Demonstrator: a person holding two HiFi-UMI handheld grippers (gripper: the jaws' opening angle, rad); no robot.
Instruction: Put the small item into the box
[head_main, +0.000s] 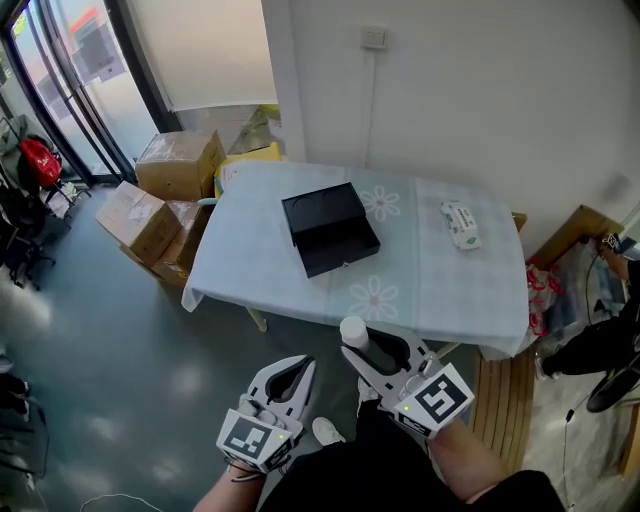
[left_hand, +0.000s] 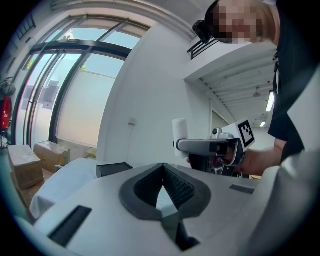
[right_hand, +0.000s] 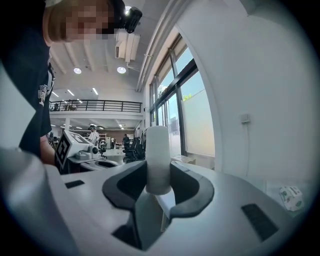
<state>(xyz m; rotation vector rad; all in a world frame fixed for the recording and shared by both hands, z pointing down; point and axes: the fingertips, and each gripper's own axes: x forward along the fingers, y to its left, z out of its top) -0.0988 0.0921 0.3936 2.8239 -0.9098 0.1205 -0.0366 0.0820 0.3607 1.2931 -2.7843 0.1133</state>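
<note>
Cylinder (right_hand: 159, 159) is pinched by the right gripper (right_hand: 159, 186), long axis upright across its jaws; left gripper (left_hand: 162, 172) is pressed together.

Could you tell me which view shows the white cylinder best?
The right gripper view: the white cylinder stands upright, close up, clamped in the right gripper. The head view shows it small from above; the left gripper view, small from the side.

This is a big open workspace, part office and part lab. A tall glazed wall (head_main: 70, 70) rises beside a grey glossy floor (head_main: 120, 380) with stacked cardboard boxes (head_main: 170, 170). A gallery railing (right_hand: 95, 105) runs under ceiling lights (right_hand: 121, 70), with office chairs (right_hand: 131, 149) below. A cloth-covered surface (head_main: 450, 290) stands against a white wall (head_main: 450, 100).
</note>
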